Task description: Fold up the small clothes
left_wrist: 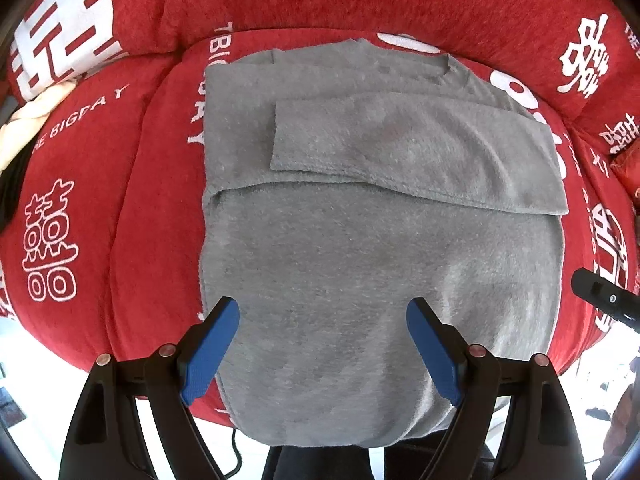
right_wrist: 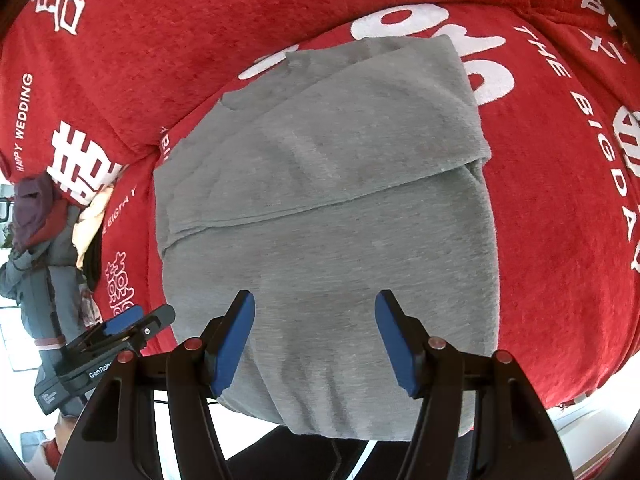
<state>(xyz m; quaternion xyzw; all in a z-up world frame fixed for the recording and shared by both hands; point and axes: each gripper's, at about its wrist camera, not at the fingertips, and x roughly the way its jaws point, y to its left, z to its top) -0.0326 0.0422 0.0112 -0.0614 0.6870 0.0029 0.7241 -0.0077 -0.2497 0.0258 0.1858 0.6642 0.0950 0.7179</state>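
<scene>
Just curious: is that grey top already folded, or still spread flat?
Partly folded. The grey top has its sleeves laid across the chest, but the body still lies full length on the red cover.

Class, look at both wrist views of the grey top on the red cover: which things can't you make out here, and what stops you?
- Grey top: its near hem drops over the cushion edge; left wrist view.
- Second sleeve: covered by the folded sleeve; both views.
- Right gripper: cut off by the frame edge; left wrist view.
- Clothes pile: squeezed small at the fisheye rim; right wrist view.
</scene>
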